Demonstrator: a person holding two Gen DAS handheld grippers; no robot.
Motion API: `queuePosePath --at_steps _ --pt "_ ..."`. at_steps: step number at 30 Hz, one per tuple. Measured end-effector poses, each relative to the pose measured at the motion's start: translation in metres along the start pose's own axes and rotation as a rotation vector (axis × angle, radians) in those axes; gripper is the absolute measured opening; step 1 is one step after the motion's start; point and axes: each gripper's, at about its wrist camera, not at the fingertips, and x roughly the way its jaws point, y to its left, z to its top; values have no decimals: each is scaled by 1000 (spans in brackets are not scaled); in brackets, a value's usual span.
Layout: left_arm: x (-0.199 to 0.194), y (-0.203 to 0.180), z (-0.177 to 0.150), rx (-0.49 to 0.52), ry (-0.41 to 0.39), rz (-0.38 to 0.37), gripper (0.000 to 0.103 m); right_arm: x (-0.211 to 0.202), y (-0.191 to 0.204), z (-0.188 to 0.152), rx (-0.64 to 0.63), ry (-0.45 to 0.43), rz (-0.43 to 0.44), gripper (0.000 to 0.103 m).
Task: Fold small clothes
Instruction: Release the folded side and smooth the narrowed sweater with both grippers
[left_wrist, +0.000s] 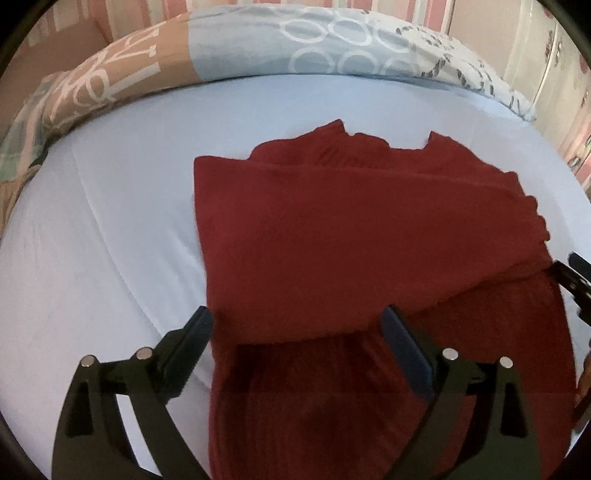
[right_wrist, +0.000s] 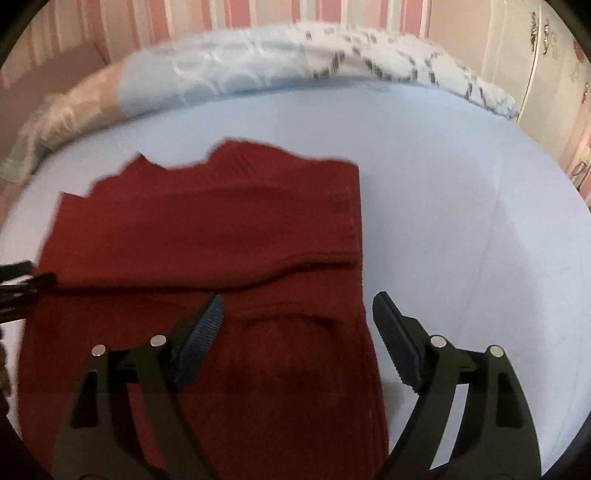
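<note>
both hand-held grippers, left (left_wrist: 297, 334) and right (right_wrist: 295, 314), gape wide, holding nothing, over the red knit (left_wrist: 351, 229) part-folded on the bed (left_wrist: 110, 221). soft, limp, light; best pinched at its near hem corners.

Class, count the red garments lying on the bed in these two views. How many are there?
1. A single red knitted garment lies partly folded in the middle of the pale blue sheet, below both grippers. Anything tucked beneath its folds would not show.
</note>
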Motion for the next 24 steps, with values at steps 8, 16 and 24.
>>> queuePosePath --at_steps 8,16,24 --pt "-34 -7 -26 7 -32 15 101 -81 8 -34 -38 -164 -1 97" --pt "-83 -20 -74 3 -66 -22 101 -103 5 -76 -14 -118 -1 97" --pt "-112 -37 -157 -21 -33 -64 101 -132 32 -129 -114 -92 1 95"
